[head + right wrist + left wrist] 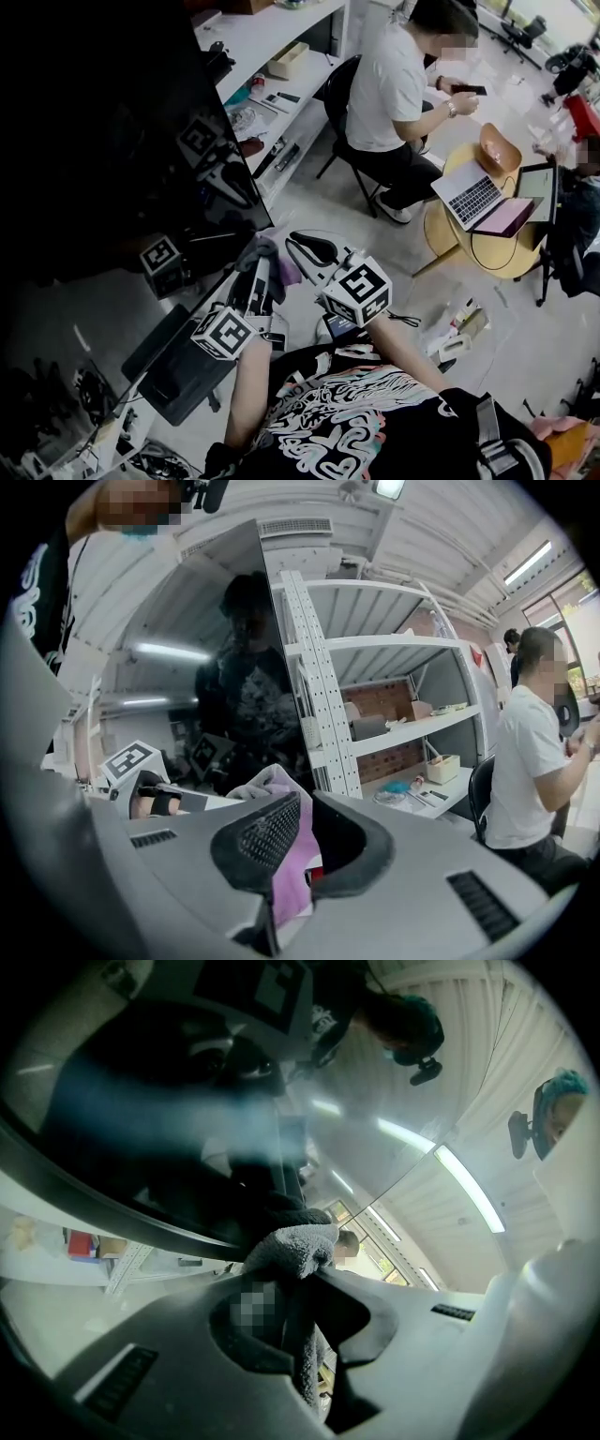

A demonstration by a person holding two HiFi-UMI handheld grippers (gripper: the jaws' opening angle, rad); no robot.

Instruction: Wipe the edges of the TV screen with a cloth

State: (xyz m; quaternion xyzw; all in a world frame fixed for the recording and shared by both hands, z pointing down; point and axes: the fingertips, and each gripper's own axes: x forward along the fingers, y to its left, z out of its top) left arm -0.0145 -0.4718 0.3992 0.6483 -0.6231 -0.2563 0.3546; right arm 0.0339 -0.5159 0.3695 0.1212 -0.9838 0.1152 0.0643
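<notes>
Left gripper (302, 1283), clamped on grey cloth (295, 1246), meets the TV (112, 141) at its lower-right corner, mid-frame; right gripper (304, 808), pinching pink cloth (292, 866), sits just right.

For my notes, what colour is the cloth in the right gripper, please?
Light pink; the pink cloth shows best in the right gripper view.

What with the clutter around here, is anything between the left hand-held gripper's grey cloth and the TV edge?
Nothing visible does. The grey cloth, shut in the left hand-held gripper, sits right at the TV's edge.
</notes>
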